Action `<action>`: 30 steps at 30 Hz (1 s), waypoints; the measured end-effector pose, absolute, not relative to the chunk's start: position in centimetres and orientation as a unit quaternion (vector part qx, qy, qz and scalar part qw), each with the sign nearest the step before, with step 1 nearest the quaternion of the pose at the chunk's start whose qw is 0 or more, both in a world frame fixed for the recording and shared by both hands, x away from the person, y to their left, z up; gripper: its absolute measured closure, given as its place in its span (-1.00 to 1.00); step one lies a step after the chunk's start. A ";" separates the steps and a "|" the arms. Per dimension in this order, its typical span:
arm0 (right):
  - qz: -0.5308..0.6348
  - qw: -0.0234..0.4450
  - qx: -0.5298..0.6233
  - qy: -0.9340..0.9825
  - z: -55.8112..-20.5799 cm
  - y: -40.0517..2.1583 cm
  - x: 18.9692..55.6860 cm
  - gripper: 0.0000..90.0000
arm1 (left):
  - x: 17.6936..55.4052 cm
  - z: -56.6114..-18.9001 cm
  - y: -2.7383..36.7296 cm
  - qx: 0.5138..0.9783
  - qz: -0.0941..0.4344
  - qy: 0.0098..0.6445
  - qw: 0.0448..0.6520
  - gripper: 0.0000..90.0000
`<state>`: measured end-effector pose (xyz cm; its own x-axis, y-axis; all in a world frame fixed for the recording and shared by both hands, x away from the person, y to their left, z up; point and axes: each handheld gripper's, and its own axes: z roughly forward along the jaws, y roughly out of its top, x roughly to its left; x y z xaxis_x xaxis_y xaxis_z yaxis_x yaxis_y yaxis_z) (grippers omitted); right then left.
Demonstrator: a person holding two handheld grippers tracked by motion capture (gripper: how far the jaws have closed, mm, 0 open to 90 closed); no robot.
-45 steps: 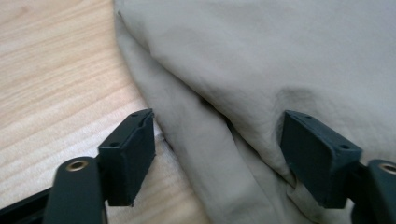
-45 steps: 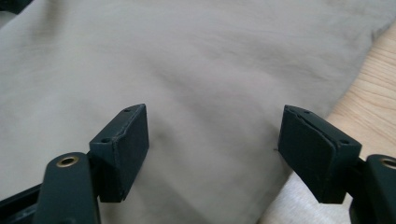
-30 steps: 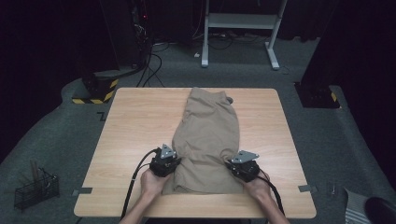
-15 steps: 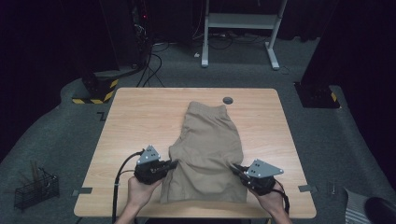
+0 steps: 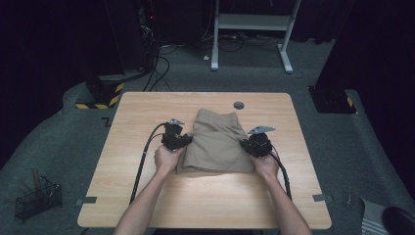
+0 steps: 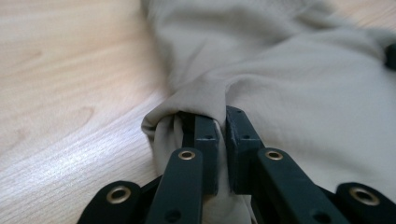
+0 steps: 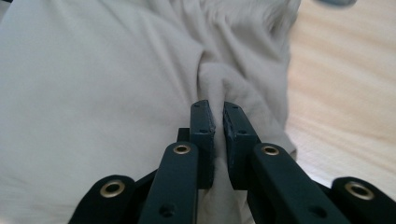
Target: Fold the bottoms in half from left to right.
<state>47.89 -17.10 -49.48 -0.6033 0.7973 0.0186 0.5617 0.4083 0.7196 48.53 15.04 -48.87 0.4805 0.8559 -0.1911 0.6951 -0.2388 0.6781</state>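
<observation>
Both pairs of jaws are pinched nearly closed on cloth: the left gripper (image 6: 220, 154) bites the left edge of the folded tan shorts (image 5: 215, 142), the right gripper (image 7: 218, 149) the right edge. The shorts lie mid-table (image 5: 147, 196), long axis running away from the person, toward a small dark round disc (image 5: 239, 105) beyond

khaki shorts (image 5: 215, 143): 1
grippers: 2, left gripper (image 5: 182, 142), right gripper (image 5: 248, 145)
table (image 5: 147, 196): 1
wire basket (image 5: 36, 199): 1

Beige shorts (image 5: 215, 144), light wood table (image 5: 147, 196), black tongs (image 5: 185, 142).
</observation>
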 end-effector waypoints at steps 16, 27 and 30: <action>0.341 0.166 0.355 0.855 -49.9 -17.4 40.8 0.88 | 41.9 -49.1 15.0 0.824 0.117 0.429 0.352 0.88; 0.365 0.167 0.392 0.828 -49.9 -18.2 42.5 0.29 | 42.0 -48.8 15.8 0.805 0.141 0.436 0.378 0.07; 0.390 0.184 0.375 0.821 -48.6 -19.1 40.2 0.21 | 39.8 -47.9 17.1 0.794 0.133 0.440 0.398 -0.17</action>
